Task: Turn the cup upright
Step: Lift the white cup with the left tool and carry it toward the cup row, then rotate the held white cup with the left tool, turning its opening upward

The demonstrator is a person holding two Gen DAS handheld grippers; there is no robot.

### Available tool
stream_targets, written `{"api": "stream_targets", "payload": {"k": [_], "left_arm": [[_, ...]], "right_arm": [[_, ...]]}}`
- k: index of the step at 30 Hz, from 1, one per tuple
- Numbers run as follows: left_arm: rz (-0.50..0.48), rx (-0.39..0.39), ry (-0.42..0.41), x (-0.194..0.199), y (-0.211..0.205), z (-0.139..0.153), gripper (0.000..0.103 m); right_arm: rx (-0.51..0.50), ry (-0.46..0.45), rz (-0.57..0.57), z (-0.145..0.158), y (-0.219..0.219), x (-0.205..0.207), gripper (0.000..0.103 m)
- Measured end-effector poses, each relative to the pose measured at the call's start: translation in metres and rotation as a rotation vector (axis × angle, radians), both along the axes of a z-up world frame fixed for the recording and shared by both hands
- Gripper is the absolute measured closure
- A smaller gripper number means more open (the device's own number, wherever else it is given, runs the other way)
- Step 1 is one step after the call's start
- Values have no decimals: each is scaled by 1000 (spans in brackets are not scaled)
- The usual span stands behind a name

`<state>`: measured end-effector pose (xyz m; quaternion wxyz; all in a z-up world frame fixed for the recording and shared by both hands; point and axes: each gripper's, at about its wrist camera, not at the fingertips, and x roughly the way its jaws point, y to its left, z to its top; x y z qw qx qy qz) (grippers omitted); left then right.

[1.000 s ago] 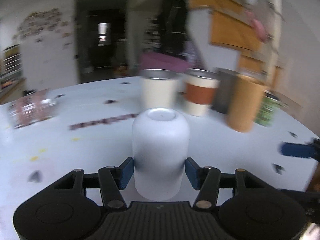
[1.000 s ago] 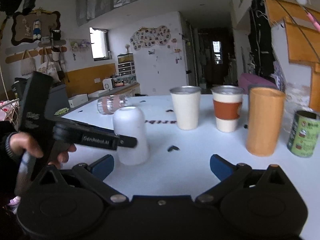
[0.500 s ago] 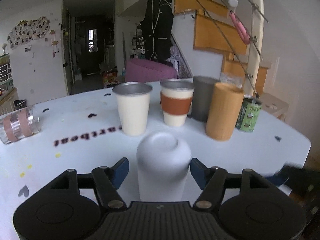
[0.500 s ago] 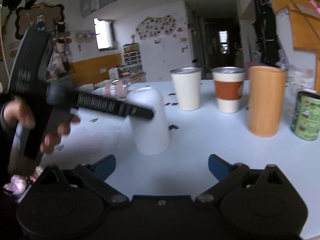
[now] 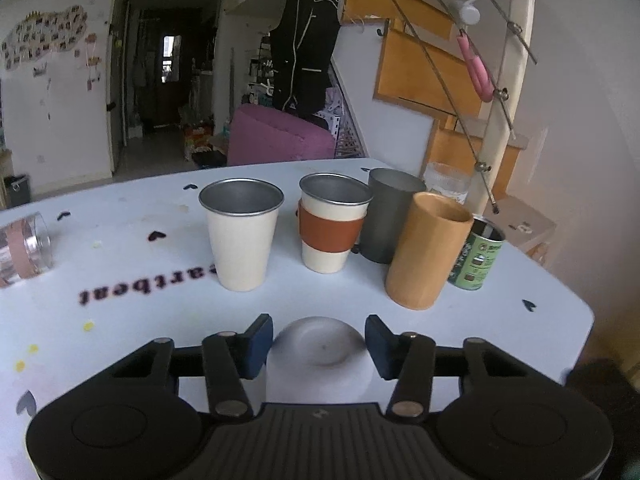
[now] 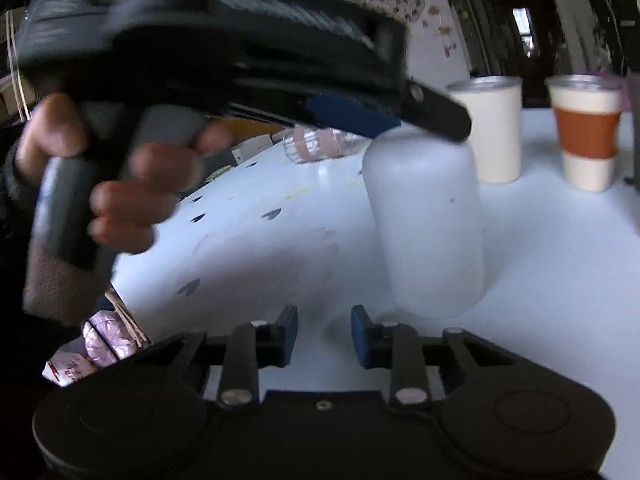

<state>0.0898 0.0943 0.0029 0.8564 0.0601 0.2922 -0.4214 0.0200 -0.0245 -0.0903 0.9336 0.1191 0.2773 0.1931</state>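
Note:
A white cup [image 5: 318, 354] stands upside down on the white table [image 5: 140, 300], its rounded base up. My left gripper [image 5: 319, 344] is open, its blue pads level with the cup's top on either side, with small gaps. The right wrist view shows the same cup [image 6: 428, 224] with the left gripper [image 6: 360, 118] held by a hand across its top. My right gripper [image 6: 323, 336] is low over the table, left of the cup, its jaws narrowed to a small gap and empty.
Behind the cup stand a cream cup [image 5: 242, 234], a cup with a brown sleeve [image 5: 332, 226], a grey cup [image 5: 386, 216], an orange tumbler [image 5: 428, 250] and a green can [image 5: 478, 254]. A clear glass [image 5: 24, 250] lies on its side at left. The table edge [image 5: 576, 340] curves at right.
My left gripper has risen from around the cup's body to its top. My right gripper has swung left, come closer to the cup, and its jaws have narrowed from wide open.

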Motion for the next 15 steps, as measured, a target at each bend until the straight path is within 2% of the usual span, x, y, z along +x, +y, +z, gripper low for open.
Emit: {"api": "stream_targets", "payload": {"k": [3, 6, 12, 15], "left_arm": [[-2, -8, -2, -5, 12, -1, 52], [-3, -36, 2, -9, 27, 0, 52], [18, -59, 15, -19, 55, 2, 52], [17, -55, 32, -30, 69, -2, 52]], "right_arm": [[-6, 19, -33, -4, 3, 6, 74], [0, 19, -47, -4, 2, 6, 80], [-44, 11, -96, -1, 0, 4, 79], [-62, -1, -126, 1, -3, 1, 75]]}}
